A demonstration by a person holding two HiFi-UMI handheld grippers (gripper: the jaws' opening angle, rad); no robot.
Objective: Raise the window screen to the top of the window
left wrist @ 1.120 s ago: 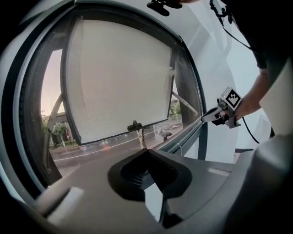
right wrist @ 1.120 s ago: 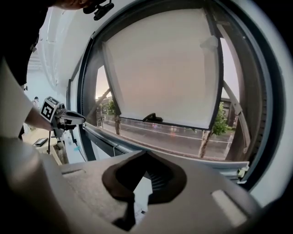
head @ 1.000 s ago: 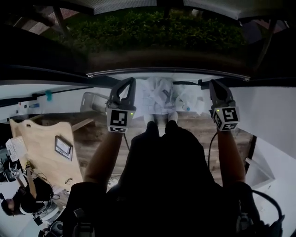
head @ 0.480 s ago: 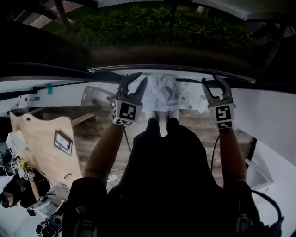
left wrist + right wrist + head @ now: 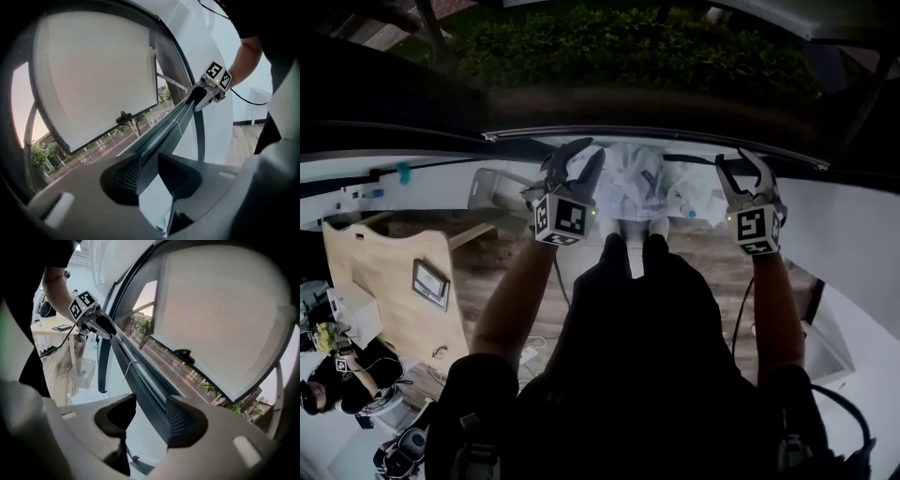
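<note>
Both tools were found released. The left gripper [image 5: 579,161] and the right gripper [image 5: 741,169] were held at the lower rail [image 5: 176,123] of the window, their jaws having just been opening and now spread wide. In each gripper view the dark rail was seen through the gap, with no pad pressing on it. The window screen [image 5: 93,75] was shown only in the gripper views. It was raised over the upper opening, its small handle [image 5: 124,116] well above the rail and the street [image 5: 93,152] visible beneath. A hedge [image 5: 628,56] outside was recorded in the head view alone.
</note>
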